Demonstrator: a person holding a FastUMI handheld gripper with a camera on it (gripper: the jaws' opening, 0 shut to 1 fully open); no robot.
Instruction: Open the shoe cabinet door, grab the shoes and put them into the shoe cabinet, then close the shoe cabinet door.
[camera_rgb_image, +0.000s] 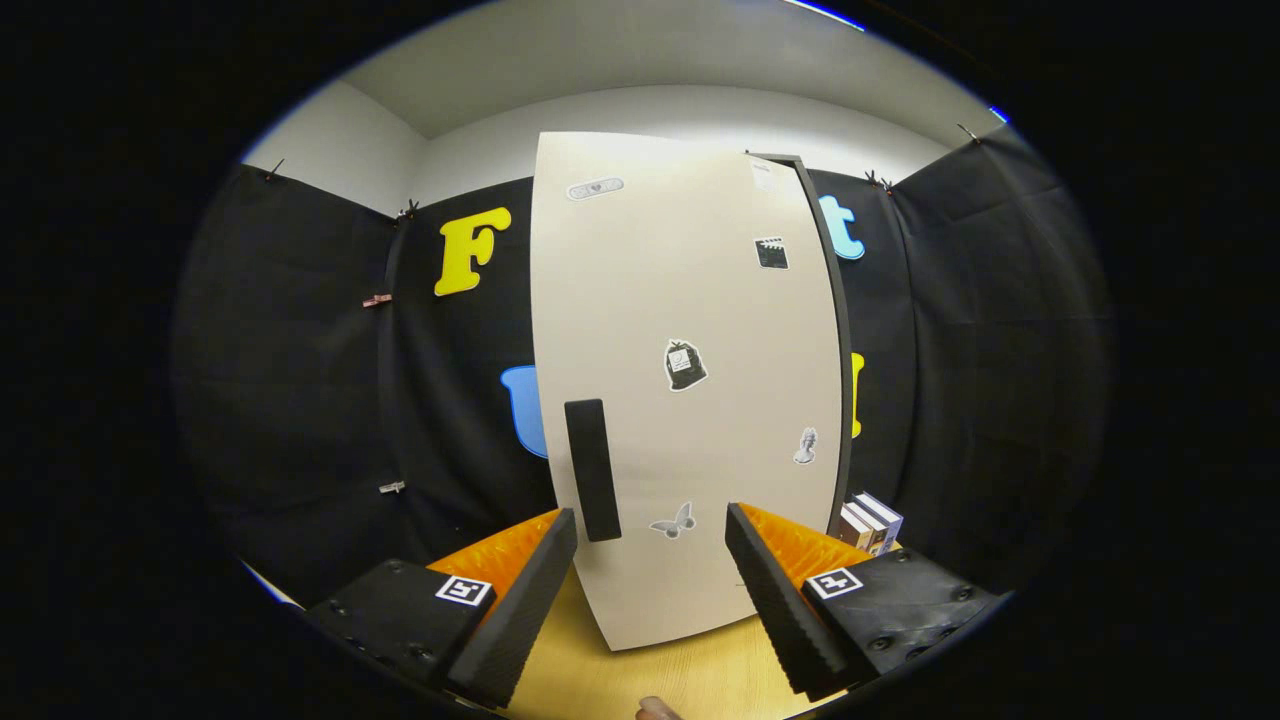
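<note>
You are facing the shoe cabinet (690, 400) standing on the worktop (690, 680), its door (700, 300) lying closed just ahead of the tongs (650, 560), which are gaping apart, empty. The stiff door probably swings lightly; its smooth face gives no grip, so pinch the dark handle (592, 470).

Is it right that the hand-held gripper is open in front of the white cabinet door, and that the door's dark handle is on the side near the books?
Not quite. The hand-held gripper is open before the white cabinet door, but the dark handle is on the side away from the books, ahead of the left finger. The gripper view shows it.
</note>
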